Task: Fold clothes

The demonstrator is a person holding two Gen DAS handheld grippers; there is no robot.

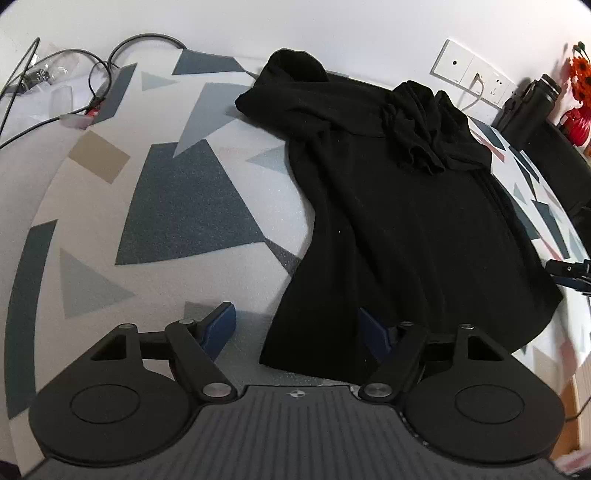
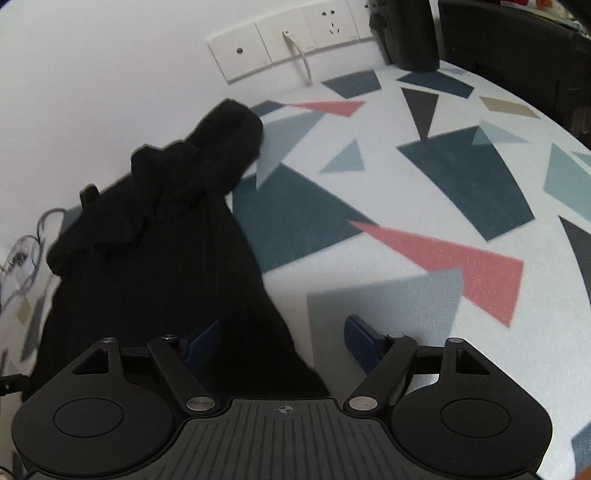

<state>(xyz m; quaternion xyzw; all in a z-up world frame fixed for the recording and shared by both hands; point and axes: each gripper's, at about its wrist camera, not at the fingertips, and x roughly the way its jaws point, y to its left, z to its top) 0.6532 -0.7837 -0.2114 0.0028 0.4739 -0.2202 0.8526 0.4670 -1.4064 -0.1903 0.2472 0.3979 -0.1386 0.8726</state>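
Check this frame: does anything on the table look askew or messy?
Yes. The black garment lies skewed across the patterned table, and its sleeves are bunched in a crumpled heap near the wall instead of lying flat. Nothing looks spilled or damaged.

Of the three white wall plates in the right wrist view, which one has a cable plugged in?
The middle white wall plate: a white cable hangs from its port. The left plate shows only a small dark hole, and the right plate is a socket with nothing plugged in.

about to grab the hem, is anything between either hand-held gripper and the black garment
Nothing visible. The left hand-held gripper and right hand-held gripper both stand open right over the black garment near its lower corners, with only patterned table cover beside it.
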